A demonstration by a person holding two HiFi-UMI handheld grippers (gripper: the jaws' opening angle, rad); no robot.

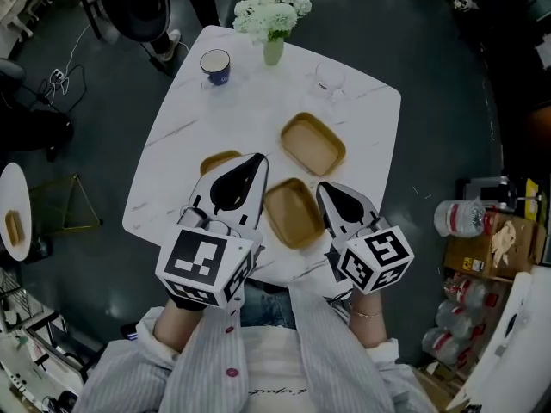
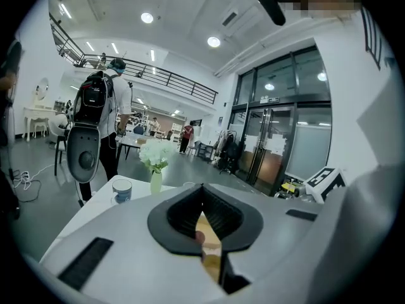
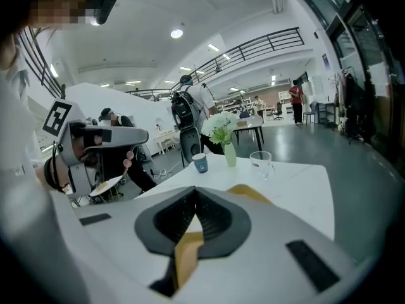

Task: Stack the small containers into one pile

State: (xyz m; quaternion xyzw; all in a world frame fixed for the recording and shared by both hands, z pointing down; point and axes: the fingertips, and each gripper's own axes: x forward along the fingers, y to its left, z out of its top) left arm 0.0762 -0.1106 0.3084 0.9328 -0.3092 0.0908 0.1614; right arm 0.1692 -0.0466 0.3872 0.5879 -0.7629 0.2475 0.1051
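Table: white marble-look top, fills the centre of the head view; all three containers lie on it, open side up, unstacked.

Middle container, lower centre: sits directly between the two grippers; long axis runs roughly up and down the frame, slightly tilted.
Far container: up-frame and a little right of the middle one; corners close together, contact cannot be told.
Left container: mostly hidden beneath the left gripper; only its upper-left rim shows.

Look of the containers: shallow rounded rectangles, tan-mustard, raised rim, empty; judged light and made to nest.

Left gripper: jaws together at the tips, clamped on nothing; tip above the left container's right end, just left of the middle one; a tan sliver shows through the slit in its own view.
Right gripper: jaws likewise together, nothing held; tip just beside the middle container's upper-right rim, with the far container up-frame of it.

Judgement: stacking not begun; the grippers are about equally near the middle container; the right is nearer the far one; jaws must part before any grasp.
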